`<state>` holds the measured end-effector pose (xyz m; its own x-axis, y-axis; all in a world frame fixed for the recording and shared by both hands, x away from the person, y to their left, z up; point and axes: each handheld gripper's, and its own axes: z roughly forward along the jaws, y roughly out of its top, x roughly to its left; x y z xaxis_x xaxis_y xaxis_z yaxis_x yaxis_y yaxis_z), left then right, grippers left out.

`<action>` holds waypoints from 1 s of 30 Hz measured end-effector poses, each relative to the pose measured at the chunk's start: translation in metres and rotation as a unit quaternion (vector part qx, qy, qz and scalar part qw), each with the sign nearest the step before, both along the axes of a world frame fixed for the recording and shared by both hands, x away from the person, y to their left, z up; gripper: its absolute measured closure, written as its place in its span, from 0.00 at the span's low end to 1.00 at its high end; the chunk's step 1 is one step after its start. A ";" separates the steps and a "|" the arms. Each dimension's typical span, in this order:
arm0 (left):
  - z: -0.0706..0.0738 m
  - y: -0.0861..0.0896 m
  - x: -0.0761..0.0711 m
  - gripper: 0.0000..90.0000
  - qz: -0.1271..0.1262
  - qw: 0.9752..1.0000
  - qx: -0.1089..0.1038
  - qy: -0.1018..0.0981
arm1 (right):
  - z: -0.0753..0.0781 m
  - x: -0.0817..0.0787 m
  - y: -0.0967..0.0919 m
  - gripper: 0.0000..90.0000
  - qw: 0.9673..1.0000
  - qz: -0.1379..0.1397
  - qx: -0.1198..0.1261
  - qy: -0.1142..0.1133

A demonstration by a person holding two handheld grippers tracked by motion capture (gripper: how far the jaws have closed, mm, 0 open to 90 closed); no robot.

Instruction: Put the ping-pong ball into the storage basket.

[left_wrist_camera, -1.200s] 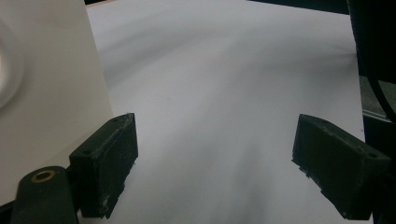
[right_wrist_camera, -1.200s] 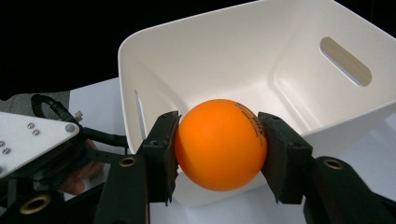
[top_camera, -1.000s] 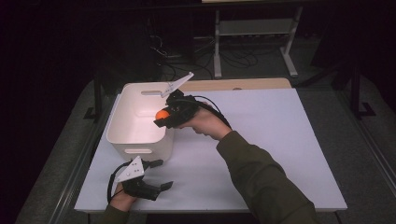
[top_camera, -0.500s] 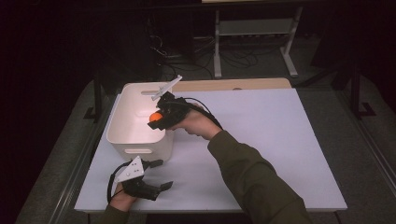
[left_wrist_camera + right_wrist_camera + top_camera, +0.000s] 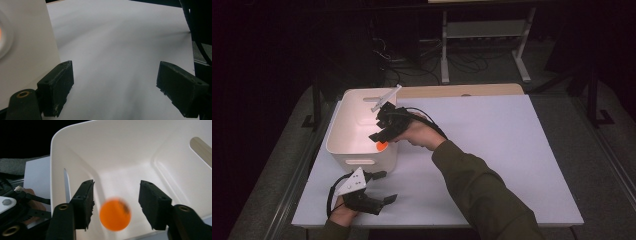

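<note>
At centre-left of the high view, the right gripper hangs over the white bin, its jaws having just been opening. An orange ball, blurred, sits between the parted pads in the right gripper view, touching neither, low in the frame inside the bin. At lower left, the left gripper rests on the white table, jaws wide apart, just beside the bin's wall.

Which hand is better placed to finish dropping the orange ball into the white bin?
Right. The right claw is over the white bin, its jaws have just been opening, and the orange ball sits blurred between them, untouched. The left claw rests open on the table beside the bin.
</note>
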<state>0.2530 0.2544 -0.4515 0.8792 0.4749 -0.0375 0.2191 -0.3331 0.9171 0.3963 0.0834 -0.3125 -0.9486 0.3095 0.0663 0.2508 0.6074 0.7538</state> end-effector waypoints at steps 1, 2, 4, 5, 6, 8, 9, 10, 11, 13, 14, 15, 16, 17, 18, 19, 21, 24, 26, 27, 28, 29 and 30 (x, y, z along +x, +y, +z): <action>0.000 0.000 0.000 0.16 0.000 1.000 0.000 0.000 | 0.000 0.000 0.000 0.45 1.000 0.001 0.001 0.000; 0.000 0.000 0.000 0.16 0.000 1.000 0.000 0.000 | 0.000 0.000 0.000 0.45 1.000 0.001 0.001 0.000; 0.000 0.000 0.000 0.16 0.000 1.000 0.000 0.000 | 0.001 0.000 -0.001 0.42 1.000 0.002 -0.001 -0.003; 0.000 0.000 0.000 0.16 0.000 1.000 0.000 0.000 | 0.001 0.000 -0.001 0.42 1.000 0.002 -0.001 -0.003; 0.000 0.000 0.000 0.16 0.000 1.000 0.000 0.000 | 0.001 0.000 -0.002 0.42 1.000 0.001 0.000 -0.003; 0.000 0.000 0.000 0.16 0.000 1.000 0.001 0.000 | 0.003 -0.001 -0.004 0.41 1.000 0.000 0.004 -0.003; 0.000 0.000 0.000 0.16 0.000 1.000 0.001 -0.001 | 0.004 -0.001 -0.006 0.41 1.000 -0.001 0.006 -0.005; 0.000 0.000 0.000 0.16 0.000 1.000 0.001 -0.001 | 0.004 0.000 -0.007 0.41 1.000 -0.001 0.008 -0.007; 0.000 0.000 0.000 0.16 0.000 1.000 0.001 -0.001 | 0.006 -0.001 -0.009 0.41 1.000 -0.004 0.011 -0.006; 0.000 0.000 0.000 0.16 0.000 1.000 0.000 0.000 | 0.008 -0.001 -0.013 0.41 1.000 -0.007 0.014 -0.008; 0.000 0.000 0.000 0.16 0.000 1.000 0.000 0.000 | 0.009 -0.002 -0.016 0.41 1.000 -0.010 0.015 -0.007; 0.000 0.000 0.000 0.16 0.000 1.000 -0.001 -0.001 | 0.009 -0.002 -0.017 0.41 1.000 -0.009 0.015 -0.009; 0.000 0.000 -0.001 0.16 0.001 1.000 -0.001 -0.001 | 0.010 -0.002 -0.020 0.41 1.000 -0.011 0.017 -0.011; 0.000 0.000 0.000 0.16 0.001 1.000 -0.001 -0.002 | 0.011 -0.002 -0.022 0.41 1.000 -0.012 0.017 -0.011; 0.000 0.000 0.000 0.16 0.001 1.000 -0.001 -0.002 | 0.012 -0.003 -0.025 0.41 1.000 -0.015 0.019 -0.011; 0.000 0.000 0.000 0.16 0.001 1.000 -0.001 -0.002 | 0.013 -0.003 -0.027 0.41 1.000 -0.016 0.019 -0.011; 0.000 0.000 0.000 0.16 0.001 1.000 0.000 -0.001 | 0.013 -0.004 -0.032 0.40 1.000 -0.018 0.016 -0.015; 0.000 0.001 0.000 0.16 0.001 1.000 -0.001 -0.001 | 0.014 -0.005 -0.037 0.40 1.000 -0.023 0.016 -0.014; 0.000 0.001 0.000 0.16 0.001 1.000 -0.003 -0.002 | 0.014 -0.005 -0.042 0.40 0.999 -0.027 0.018 -0.016; 0.000 0.001 0.000 0.16 0.001 1.000 -0.003 -0.002 | 0.014 -0.006 -0.044 0.39 0.999 -0.029 0.019 -0.015; 0.000 0.001 0.000 0.16 0.001 1.000 -0.003 -0.002 | 0.014 -0.006 -0.047 0.39 0.999 -0.030 0.020 -0.015; 0.000 0.000 0.000 0.16 0.001 1.000 -0.003 -0.001 | 0.014 -0.006 -0.048 0.39 0.999 -0.032 0.020 -0.016; 0.000 0.000 0.000 0.16 0.002 1.000 -0.003 -0.001 | 0.014 -0.006 -0.051 0.38 0.999 -0.034 0.022 -0.016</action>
<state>0.2528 0.2549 -0.4516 0.8778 0.4775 -0.0384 0.2181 -0.3270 0.9195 0.3898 0.0321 -0.2986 -0.9271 0.3712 0.0521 0.2666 0.5554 0.7877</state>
